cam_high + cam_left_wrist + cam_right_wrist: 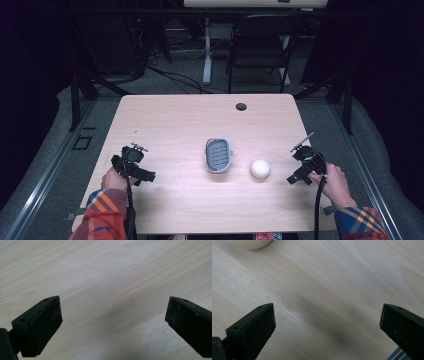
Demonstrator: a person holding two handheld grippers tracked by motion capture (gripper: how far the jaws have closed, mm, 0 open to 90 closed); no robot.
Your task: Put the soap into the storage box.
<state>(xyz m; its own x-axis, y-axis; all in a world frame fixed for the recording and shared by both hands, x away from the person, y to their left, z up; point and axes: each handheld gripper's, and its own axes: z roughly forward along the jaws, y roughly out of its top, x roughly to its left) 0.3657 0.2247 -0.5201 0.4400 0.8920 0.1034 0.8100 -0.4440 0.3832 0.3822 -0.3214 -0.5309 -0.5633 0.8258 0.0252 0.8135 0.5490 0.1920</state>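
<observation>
Pale wood grain runs across the whole surface (165,120), and I've got both tools low over it right now. My left hand-held gripper (145,175) sits near the left edge, jaws spread wide apart with nothing between them; in the left gripper view (113,320) I see bare wood between the two black pads. My right hand-held gripper (295,178) is over on the right side, jaws likewise wide apart and empty; the right gripper view (327,322) shows wood and a soft shadow between them. Nearest to it is the round white ball-shaped object (260,168), resting on the surface just right of centre, apart from the jaws; its pale lower edge peeks in at the top left of the right gripper view (247,243). Just left of that ball lies the small grey oval slotted tray (219,155), near the middle of the surface, close beside the ball but not touching it, and well apart from my left tool.
</observation>
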